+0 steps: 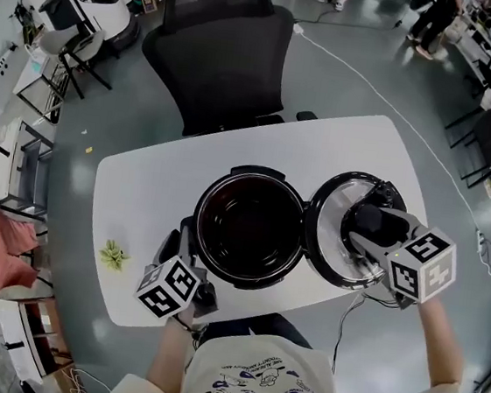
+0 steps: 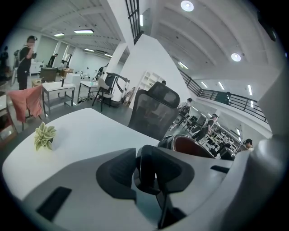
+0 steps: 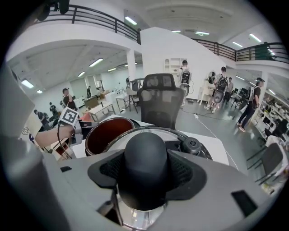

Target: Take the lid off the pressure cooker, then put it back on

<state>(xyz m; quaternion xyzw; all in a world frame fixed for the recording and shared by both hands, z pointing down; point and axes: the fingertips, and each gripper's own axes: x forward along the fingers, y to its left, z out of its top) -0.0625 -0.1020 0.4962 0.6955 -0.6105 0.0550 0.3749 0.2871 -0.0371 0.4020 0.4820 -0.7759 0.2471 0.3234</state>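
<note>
The pressure cooker pot (image 1: 249, 227) stands open in the middle of the white table (image 1: 141, 188), its dark inside showing. My left gripper (image 1: 189, 245) is at the pot's near left side, shut on the pot's black side handle (image 2: 151, 173). The round metal lid (image 1: 336, 217) is off the pot, close beside its right rim. My right gripper (image 1: 367, 224) is shut on the lid's black knob (image 3: 145, 167), with the lid's rim (image 3: 180, 134) and the pot (image 3: 107, 133) beyond it. Whether the lid rests on the table I cannot tell.
A black office chair (image 1: 223, 48) stands at the table's far side. A small green plant (image 1: 114, 255) sits on the table's near left part. A white cable (image 1: 372, 91) runs over the floor at the far right. People and desks are far off.
</note>
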